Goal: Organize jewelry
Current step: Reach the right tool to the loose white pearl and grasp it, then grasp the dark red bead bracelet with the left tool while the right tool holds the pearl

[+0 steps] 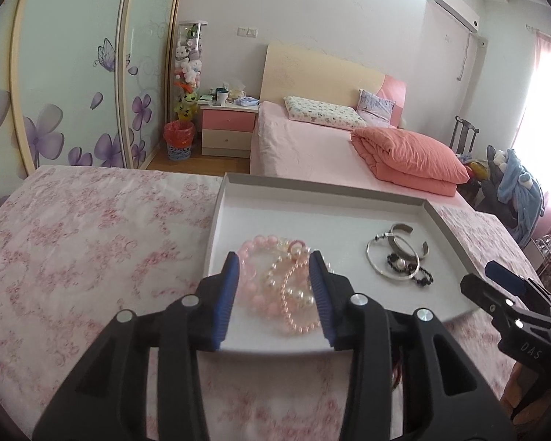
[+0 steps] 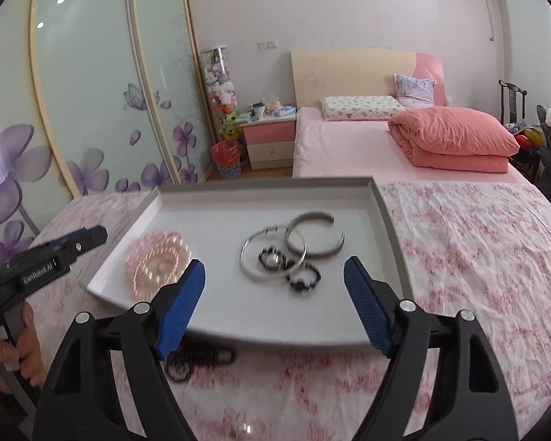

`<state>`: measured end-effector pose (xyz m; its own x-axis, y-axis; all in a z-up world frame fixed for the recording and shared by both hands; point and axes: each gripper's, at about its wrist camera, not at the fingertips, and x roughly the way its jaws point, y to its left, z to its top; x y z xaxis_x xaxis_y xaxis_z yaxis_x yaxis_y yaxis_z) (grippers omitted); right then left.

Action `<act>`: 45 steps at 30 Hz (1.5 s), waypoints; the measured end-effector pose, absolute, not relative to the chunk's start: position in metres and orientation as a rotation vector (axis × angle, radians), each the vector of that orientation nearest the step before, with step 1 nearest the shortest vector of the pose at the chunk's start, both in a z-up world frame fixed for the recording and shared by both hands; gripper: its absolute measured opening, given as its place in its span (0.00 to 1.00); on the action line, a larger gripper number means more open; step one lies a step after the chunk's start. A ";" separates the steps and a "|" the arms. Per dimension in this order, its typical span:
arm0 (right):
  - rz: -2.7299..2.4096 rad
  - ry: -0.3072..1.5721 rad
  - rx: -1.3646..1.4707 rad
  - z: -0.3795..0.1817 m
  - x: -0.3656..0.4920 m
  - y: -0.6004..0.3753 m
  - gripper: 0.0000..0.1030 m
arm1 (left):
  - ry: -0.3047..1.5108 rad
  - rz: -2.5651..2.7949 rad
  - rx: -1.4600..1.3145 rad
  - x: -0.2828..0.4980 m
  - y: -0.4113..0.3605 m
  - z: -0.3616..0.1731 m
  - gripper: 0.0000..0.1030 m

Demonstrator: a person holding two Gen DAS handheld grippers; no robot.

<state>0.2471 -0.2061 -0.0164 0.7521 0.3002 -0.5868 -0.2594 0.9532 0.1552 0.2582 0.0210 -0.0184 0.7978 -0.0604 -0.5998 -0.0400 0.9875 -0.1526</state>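
Nearest the right wrist lens, a dark beaded piece [image 2: 198, 362] lies on the floral cloth [image 2: 477, 257], outside the tray, at about seven o'clock from the right gripper [image 2: 275, 294]; it is blurred, so I can't say more than dark beads and a loop. Those jaws stand wide apart with nothing between the pads, hovering over the near rim of the grey tray [image 2: 382, 198].

Over to the left gripper [image 1: 273, 294]: jaws partly open, pads not pressing on anything, and seen between them on the tray floor sits the pink bead pile [image 1: 275, 283], dead ahead at twelve o'clock. In the right view this gripper sits clear of the tray's left edge, so it looks set down, not held.

Further in, the silver bangles [image 2: 294, 250] overlap each other mid-tray, with black bead bracelets [image 2: 294, 270] tangled across their near edge. From the right jaws that cluster is at twelve o'clock, just beyond the fingertips; from the left it is off at two o'clock. My read: the right hand is the nearer one for the silver-and-black group, and also for the stray piece on the cloth, which would mean pulling back toward the person. The bangles lie flat, hoops side by side across the tray.

Beyond the table, a pink bed [image 2: 349, 147].
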 end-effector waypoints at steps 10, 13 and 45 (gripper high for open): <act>0.408 0.842 -0.026 -0.052 0.197 -0.195 0.48 | 0.710 0.012 -0.134 0.220 0.034 -0.034 0.47; 0.409 0.875 -0.069 -0.060 0.192 -0.189 0.39 | 0.719 0.020 -0.136 0.214 0.037 -0.037 0.47; 0.193 0.893 -0.018 -0.065 0.190 -0.238 0.14 | 0.876 -0.164 0.011 0.225 -0.068 -0.064 0.74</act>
<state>0.1898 -0.2376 -0.0651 0.6111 0.1595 -0.7753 -0.1746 0.9825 0.0646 0.2254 -0.0676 -0.0639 0.6285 -0.1387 -0.7654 0.1480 0.9873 -0.0574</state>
